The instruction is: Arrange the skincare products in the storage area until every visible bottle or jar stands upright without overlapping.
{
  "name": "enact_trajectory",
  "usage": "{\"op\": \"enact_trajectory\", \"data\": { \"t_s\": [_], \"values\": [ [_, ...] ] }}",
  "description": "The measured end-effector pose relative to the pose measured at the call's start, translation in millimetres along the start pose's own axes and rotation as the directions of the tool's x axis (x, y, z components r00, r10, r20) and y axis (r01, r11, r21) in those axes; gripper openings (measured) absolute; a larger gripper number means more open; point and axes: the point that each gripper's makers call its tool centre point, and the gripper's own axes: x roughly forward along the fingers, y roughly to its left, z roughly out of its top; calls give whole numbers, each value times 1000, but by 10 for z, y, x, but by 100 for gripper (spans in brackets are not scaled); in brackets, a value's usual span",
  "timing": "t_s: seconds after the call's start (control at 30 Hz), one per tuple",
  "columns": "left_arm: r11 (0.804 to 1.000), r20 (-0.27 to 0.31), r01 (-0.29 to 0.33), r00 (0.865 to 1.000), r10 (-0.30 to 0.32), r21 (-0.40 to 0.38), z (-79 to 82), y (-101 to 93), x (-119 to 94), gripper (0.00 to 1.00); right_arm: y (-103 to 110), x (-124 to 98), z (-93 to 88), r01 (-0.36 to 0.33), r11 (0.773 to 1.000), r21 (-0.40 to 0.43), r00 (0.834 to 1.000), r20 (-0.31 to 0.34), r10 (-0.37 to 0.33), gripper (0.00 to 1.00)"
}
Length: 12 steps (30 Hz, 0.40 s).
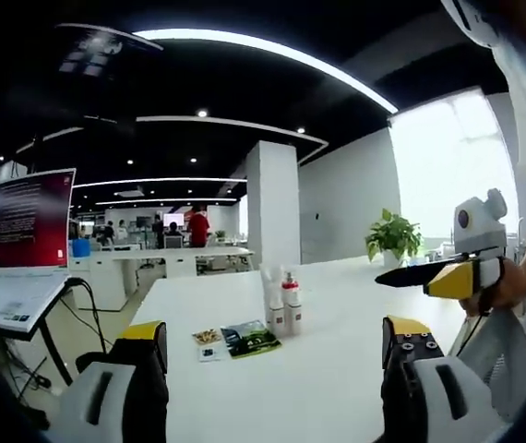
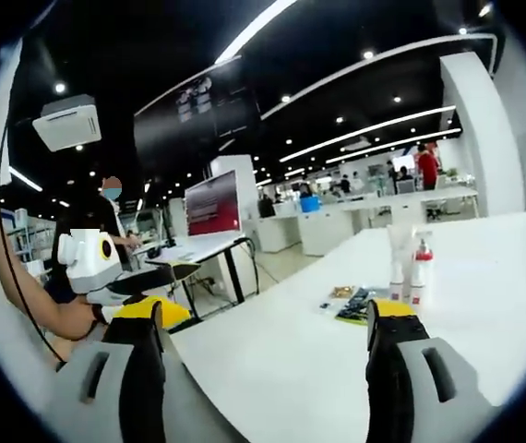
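Observation:
Two small white bottles stand upright side by side on the white table (image 1: 337, 397): a pale-capped bottle (image 1: 275, 311) and a red-capped bottle (image 1: 292, 305). In the right gripper view, the pale-capped bottle (image 2: 397, 261) and the red-capped bottle (image 2: 419, 274) stand beyond the right jaw. My left gripper (image 1: 277, 365) is open and empty, well short of the bottles. My right gripper (image 2: 268, 355) is also open and holds nothing. In the left gripper view, a hand holds the right gripper (image 1: 457, 272) at the right; in the right gripper view, the left gripper (image 2: 120, 281) appears at the left.
A green leaflet (image 1: 250, 339) and a small card (image 1: 208, 339) lie flat just left of the bottles; the leaflet (image 2: 355, 309) also appears in the right gripper view. A potted plant (image 1: 392, 236) stands at the table's far end. A desk with a red screen (image 1: 30, 218) is to the left, and a person (image 2: 106, 226) stands nearby.

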Motion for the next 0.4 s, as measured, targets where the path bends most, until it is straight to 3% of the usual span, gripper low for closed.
{"op": "enact_trajectory", "data": {
  "t_s": [0.13,0.17,0.27,0.4],
  "values": [
    [1000,-12,-9,1000,9,-19,-15,25,16,100,6,15,-52,-2,1000,-16,1000,-30,1,82],
    [998,-10,-49,999,49,-37,-11,105,12,100,6,15,-57,-2,1000,-16,999,-33,2,82],
    [996,4,-75,997,75,-49,10,177,30,100,4,18,-82,-1,1000,-24,999,-46,0,81],
    [998,-19,-47,999,47,-34,-68,139,22,100,-15,15,-90,6,1000,-25,999,-51,-7,79]
  ]
}}
